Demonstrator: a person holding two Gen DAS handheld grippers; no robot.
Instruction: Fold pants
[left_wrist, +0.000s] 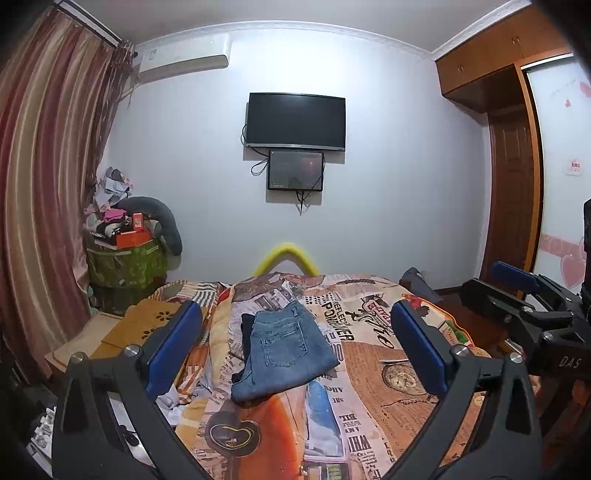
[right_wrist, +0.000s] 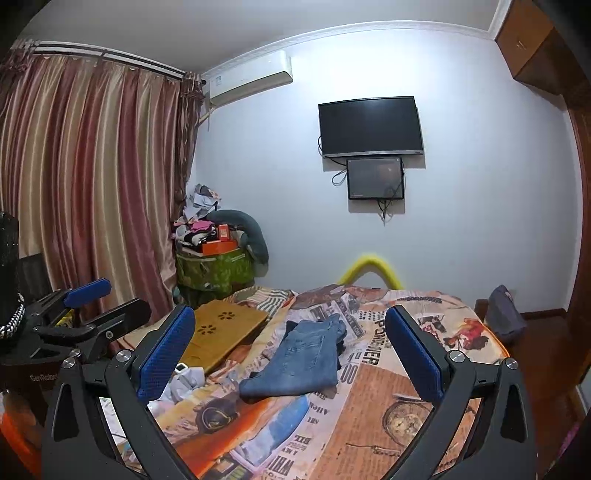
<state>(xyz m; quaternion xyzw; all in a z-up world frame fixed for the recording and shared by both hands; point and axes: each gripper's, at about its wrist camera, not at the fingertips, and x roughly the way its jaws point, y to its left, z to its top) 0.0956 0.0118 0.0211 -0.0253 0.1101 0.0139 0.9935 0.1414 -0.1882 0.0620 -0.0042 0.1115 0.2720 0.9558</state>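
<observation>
From the left wrist cam I've got the left tongs (left_wrist: 295, 354) spread wide with nothing between the pads; the jeans (left_wrist: 282, 354) are already folded into a compact bundle, lying on the bed (left_wrist: 388, 369) on that newspaper-print cover, well ahead of my fingertips; a darker garment (left_wrist: 246, 330) pokes out from under their left edge; the right tongs (left_wrist: 517, 291) show at the right side of this view.

Right wrist cam: the right tongs (right_wrist: 291, 356) are also gaping and empty; same bundle sits mid-bed, near a wooden lap tray (right_wrist: 218, 338) to its left.

What worries me: if I go back in for a tidy-up, a pad could snag only the top layer and drag the fold open; or I'd catch the dark piece underneath too; honestly I'd say the fold looks done.
</observation>
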